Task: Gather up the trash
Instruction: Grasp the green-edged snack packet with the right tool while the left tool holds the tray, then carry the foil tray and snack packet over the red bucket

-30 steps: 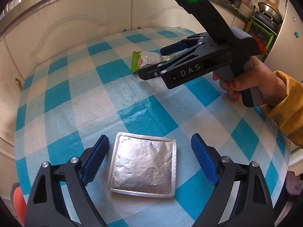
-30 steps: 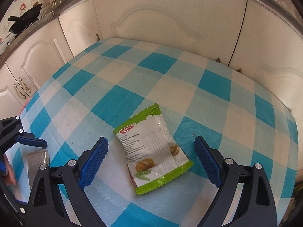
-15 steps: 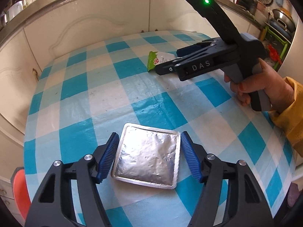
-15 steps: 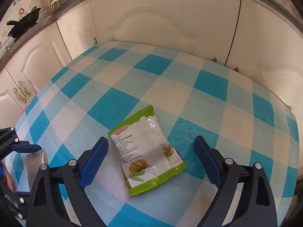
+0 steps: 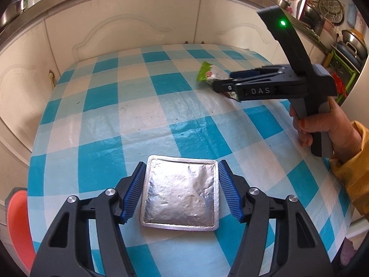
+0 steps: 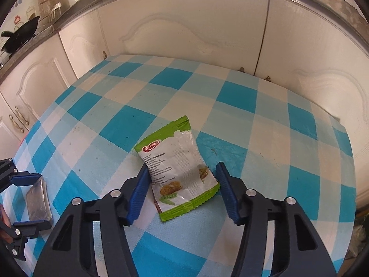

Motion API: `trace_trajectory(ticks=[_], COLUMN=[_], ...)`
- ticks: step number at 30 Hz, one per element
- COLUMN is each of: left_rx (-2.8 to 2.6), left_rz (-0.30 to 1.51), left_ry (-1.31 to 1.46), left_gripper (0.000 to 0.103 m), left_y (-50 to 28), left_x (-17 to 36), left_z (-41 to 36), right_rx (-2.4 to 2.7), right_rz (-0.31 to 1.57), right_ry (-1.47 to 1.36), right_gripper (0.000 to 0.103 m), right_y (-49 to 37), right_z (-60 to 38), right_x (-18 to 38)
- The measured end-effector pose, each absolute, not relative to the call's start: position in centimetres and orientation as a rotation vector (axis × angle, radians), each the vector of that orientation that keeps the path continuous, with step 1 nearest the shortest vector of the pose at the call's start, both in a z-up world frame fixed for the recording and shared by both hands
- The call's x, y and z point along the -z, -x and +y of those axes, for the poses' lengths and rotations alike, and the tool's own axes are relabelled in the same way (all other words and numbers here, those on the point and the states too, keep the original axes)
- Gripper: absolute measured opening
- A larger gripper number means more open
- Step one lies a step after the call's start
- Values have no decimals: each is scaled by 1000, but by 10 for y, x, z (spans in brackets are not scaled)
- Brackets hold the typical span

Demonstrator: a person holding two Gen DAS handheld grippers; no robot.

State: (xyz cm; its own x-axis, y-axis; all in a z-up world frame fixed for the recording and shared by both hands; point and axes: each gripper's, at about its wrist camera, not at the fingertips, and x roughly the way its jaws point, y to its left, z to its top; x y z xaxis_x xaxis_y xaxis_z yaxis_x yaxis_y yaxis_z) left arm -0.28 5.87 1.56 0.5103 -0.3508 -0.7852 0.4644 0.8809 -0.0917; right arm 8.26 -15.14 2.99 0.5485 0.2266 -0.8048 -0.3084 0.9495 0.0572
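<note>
**Two grippers closing on two pieces of trash**

A table (image 5: 129, 124) covered in a blue, pale-blue and cream checked cloth fills both views, with cream cupboard doors (image 6: 184, 37) close behind it and a metal-edged counter above them. Pots and a green rack (image 5: 343, 73) crowd the far right of the left wrist view, and a black wok (image 6: 20, 34) sits on the counter at the left of the right wrist view.

The right gripper (image 6: 181, 187) is held by a hand (image 5: 322, 127) in a yellow sleeve (image 5: 352, 173). A green light (image 5: 282, 23) glows on its upright arm. Its jaws are closing, with a snack packet (image 6: 178, 168) between them: the left blue pad (image 6: 138, 194) meets the packet's edge, while the right pad stands just clear of it. The packet is green and white, crumpled, and lies flat on the cloth near the table's middle.

The left gripper (image 5: 181, 190) points down at the near edge of the table. Its jaws are closing too, around a square foil pouch (image 5: 181, 194) that lies flat on the cloth. Both blue ribbed pads (image 5: 133, 191) sit right against the pouch's crimped side rims, though whether they press on it I cannot tell.

The two pieces of trash lie well apart.
</note>
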Motion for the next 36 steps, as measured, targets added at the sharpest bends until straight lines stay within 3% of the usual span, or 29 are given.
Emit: trace_trajectory(ticks=[3, 9, 36], left_rx=[477, 449, 219], left_rz=[901, 878, 760], left_ry=[-111, -65, 95], left_gripper=[64, 64, 64], left_y=[4, 8, 42], left_x=[-19, -25, -57], left_z=[65, 79, 196], right_rx=[-302, -273, -354], right_rz=[933, 924, 903], right_ry=[59, 22, -46], right_gripper=[51, 48, 47], right_y=[-78, -68, -4], right_z=[-156, -159, -84], right_x=[-32, -34, -66])
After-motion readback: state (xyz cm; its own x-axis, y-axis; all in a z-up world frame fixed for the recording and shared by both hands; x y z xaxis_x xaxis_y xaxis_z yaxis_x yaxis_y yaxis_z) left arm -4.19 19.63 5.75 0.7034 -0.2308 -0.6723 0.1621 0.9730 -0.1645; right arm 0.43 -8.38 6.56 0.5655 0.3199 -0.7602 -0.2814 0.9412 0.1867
